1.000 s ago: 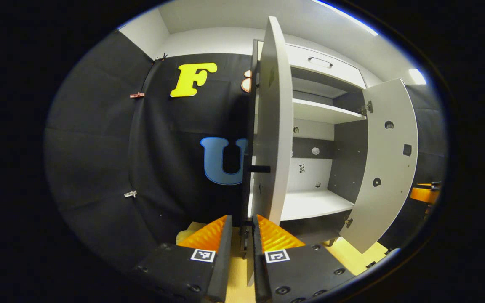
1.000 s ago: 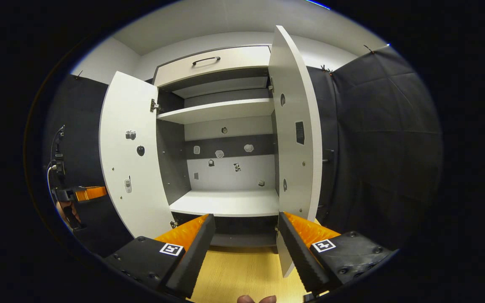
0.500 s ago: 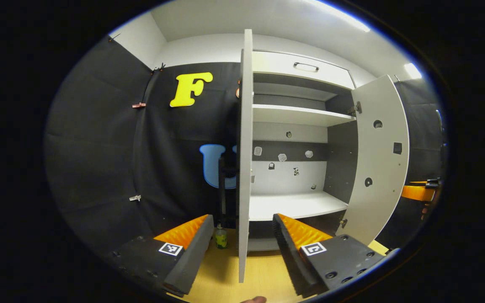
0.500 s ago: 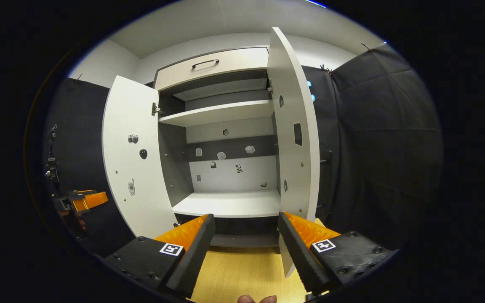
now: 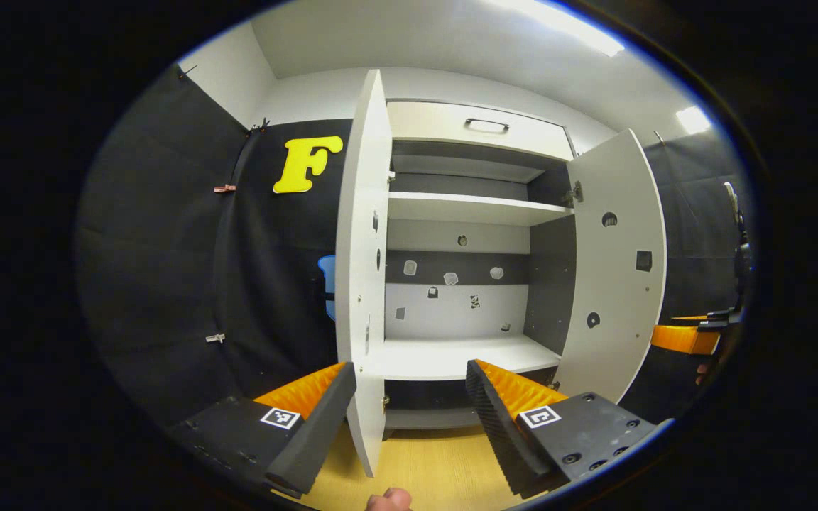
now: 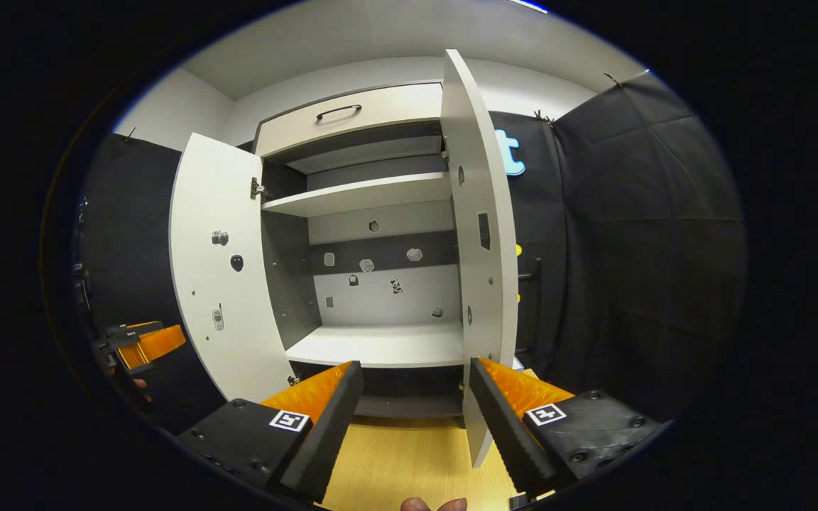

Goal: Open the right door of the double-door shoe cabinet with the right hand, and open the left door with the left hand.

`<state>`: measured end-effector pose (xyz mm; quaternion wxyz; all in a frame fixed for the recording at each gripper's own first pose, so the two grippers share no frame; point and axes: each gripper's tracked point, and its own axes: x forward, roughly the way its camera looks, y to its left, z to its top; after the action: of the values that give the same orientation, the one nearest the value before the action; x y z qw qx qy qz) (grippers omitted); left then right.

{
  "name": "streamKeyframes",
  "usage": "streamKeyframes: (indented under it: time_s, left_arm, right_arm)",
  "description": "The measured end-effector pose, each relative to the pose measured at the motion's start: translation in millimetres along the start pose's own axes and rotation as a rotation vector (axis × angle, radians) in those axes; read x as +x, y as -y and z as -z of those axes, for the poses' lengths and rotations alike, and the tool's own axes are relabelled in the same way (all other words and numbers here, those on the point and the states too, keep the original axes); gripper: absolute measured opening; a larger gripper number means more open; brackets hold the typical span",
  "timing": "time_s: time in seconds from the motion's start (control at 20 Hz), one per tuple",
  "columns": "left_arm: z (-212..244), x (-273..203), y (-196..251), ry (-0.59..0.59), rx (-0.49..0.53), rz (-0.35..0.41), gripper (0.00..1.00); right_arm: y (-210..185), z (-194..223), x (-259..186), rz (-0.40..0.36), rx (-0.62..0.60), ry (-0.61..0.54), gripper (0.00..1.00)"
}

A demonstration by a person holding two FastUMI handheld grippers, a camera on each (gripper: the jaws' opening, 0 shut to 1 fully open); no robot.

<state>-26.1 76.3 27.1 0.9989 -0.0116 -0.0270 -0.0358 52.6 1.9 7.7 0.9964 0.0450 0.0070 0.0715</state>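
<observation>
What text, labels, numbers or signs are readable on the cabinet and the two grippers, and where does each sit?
None can be read as words or numbers.
Square tags on the left gripper and right gripper: black-and-white patterns, no words.
Small stickers on the back panel, left door and right door: too small to read.
Drawer front: a handle, no lettering.

There were two doors on the shoe cabinet (image 6: 352, 121), both open: the left door (image 6: 221, 262) and the right door (image 6: 476, 213). Above them was one drawer (image 5: 476, 128) with one handle (image 5: 486, 124). Inside there were two white shelves, an upper shelf (image 5: 473, 209) and a lower shelf (image 5: 451, 355). Two grippers were seen, the left gripper (image 5: 409, 411) and the right gripper (image 6: 412, 408).
</observation>
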Motion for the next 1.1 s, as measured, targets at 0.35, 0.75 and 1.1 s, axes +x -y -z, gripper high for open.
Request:
streamKeyframes:
  time_s: [0.35,0.75,1.1]
  left_arm:
    - [8.6,-3.6,41.0,-0.013,-0.032,0.015,0.96]
    - [1.4,-5.7,46.4,0.005,0.006,0.007,0.96]
    - [1.0,-3.7,49.1,0.004,0.032,0.008,0.96]
  right_arm:
    - [-2.5,-6.2,-1.9,-0.006,0.001,0.032,0.95]
    - [-8.5,-3.5,0.2,-0.021,-0.016,0.028,0.94]
    - [-5.8,-2.0,1.4,-0.020,-0.005,0.025,0.95]
